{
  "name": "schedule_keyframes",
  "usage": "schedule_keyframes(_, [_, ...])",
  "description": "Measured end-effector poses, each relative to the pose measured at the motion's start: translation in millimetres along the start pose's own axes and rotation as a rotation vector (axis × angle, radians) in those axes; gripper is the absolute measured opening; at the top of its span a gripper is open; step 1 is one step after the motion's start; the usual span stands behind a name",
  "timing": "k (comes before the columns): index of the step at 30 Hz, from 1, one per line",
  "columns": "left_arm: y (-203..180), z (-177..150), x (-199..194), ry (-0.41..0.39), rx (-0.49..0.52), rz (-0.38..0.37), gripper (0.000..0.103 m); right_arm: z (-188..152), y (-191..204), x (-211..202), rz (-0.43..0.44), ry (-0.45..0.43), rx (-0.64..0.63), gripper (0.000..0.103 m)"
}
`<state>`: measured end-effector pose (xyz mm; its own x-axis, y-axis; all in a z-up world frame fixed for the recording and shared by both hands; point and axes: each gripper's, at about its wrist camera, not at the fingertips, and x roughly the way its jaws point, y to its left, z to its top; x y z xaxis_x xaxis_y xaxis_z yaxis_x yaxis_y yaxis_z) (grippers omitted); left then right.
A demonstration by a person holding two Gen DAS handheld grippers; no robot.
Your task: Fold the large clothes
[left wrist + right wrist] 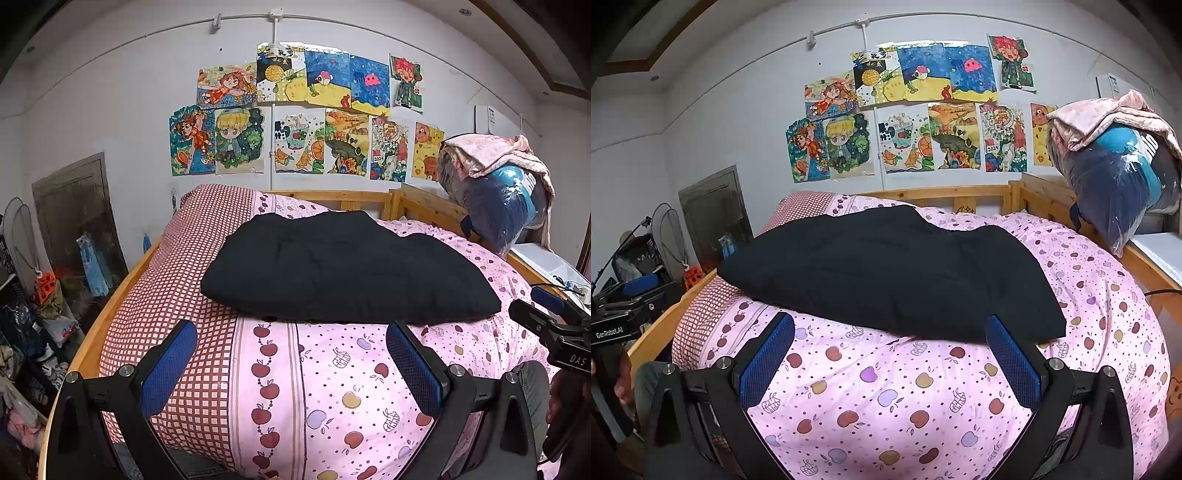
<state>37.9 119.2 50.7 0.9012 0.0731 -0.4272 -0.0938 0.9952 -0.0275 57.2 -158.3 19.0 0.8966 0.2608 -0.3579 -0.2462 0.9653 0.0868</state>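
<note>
A black garment (343,269) lies folded into a thick flat bundle on the pink apple-print bedding (332,387); the right wrist view shows the same garment (897,273) from further right. My left gripper (295,336) stands open just short of the garment's near edge, its blue pads (170,365) wide apart over bare bedding. My right gripper (892,328) is open too, close to the near edge of the garment, nothing between its fingers. The right gripper's body (554,325) shows at the right edge of the left wrist view.
A wooden bed frame (942,194) runs round the bedding (923,398). A plastic-wrapped bundle of bedding (1123,173) sits at the far right corner. Clutter, a fan and baskets (26,314) crowd the floor at left. Drawings cover the back wall (110,103).
</note>
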Motion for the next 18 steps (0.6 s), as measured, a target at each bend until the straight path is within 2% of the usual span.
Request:
schedule_keyframes(5, [1, -4, 4, 0.015, -0.003, -0.013, 0.103, 0, 0, 1, -0.003, 0.003, 0.002, 0.102])
schedule_keyframes(8, [0, -8, 6, 0.041, -0.006, -0.057, 0.103, -2, 1, 2, -0.006, 0.005, 0.004, 0.102])
schedule_keyframes(13, [-6, -12, 4, 0.037, 0.010, -0.031, 0.103, -3, 2, 2, -0.011, 0.008, 0.010, 0.102])
schedule_keyframes(18, [-5, -13, 0, 0.036, 0.003, -0.041, 0.103, -3, 3, 3, -0.014, 0.010, 0.016, 0.102])
